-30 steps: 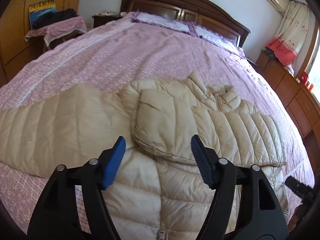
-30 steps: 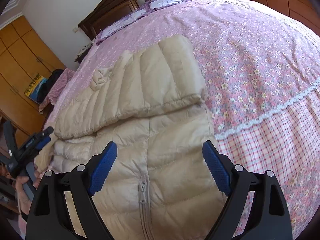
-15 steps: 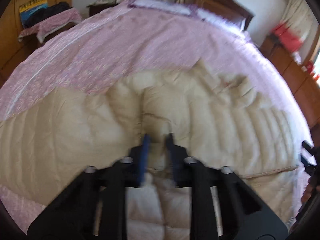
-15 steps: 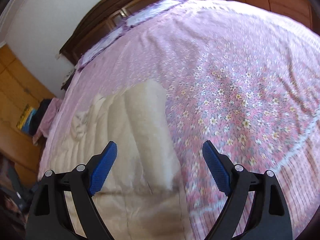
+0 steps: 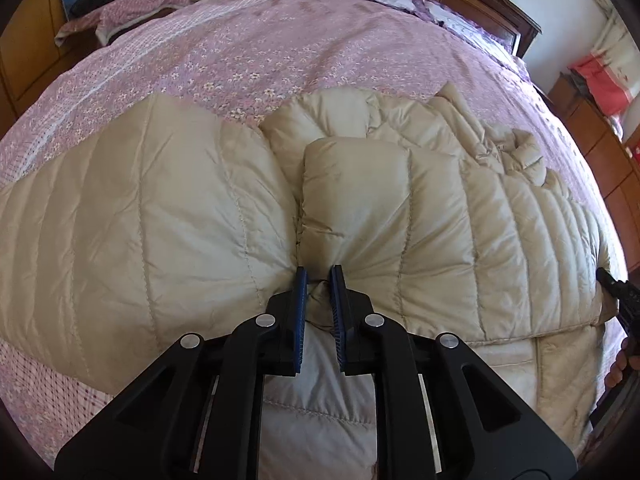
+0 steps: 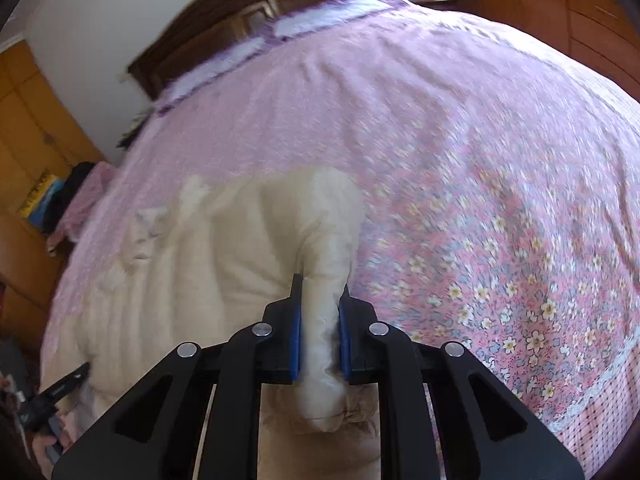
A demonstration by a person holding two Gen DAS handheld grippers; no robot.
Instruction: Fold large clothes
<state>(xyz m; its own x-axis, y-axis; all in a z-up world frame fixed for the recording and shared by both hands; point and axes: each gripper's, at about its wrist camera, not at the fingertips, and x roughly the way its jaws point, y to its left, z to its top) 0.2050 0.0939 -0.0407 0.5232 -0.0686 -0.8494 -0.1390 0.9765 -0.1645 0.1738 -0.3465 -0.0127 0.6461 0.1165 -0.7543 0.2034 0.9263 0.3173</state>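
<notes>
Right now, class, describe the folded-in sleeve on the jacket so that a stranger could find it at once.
Start at the big bed with the pink floral bedspread. A beige quilted down jacket lies across its near end. The sleeve is the puffy panel folded inward over the jacket's middle, and unlike the flat body panels, its near edge is pinched by the left hand-held gripper.

Jacket [image 5: 160,216] quilted, slight sheen; bedspread [image 5: 280,52] matt floral cloth.
</notes>
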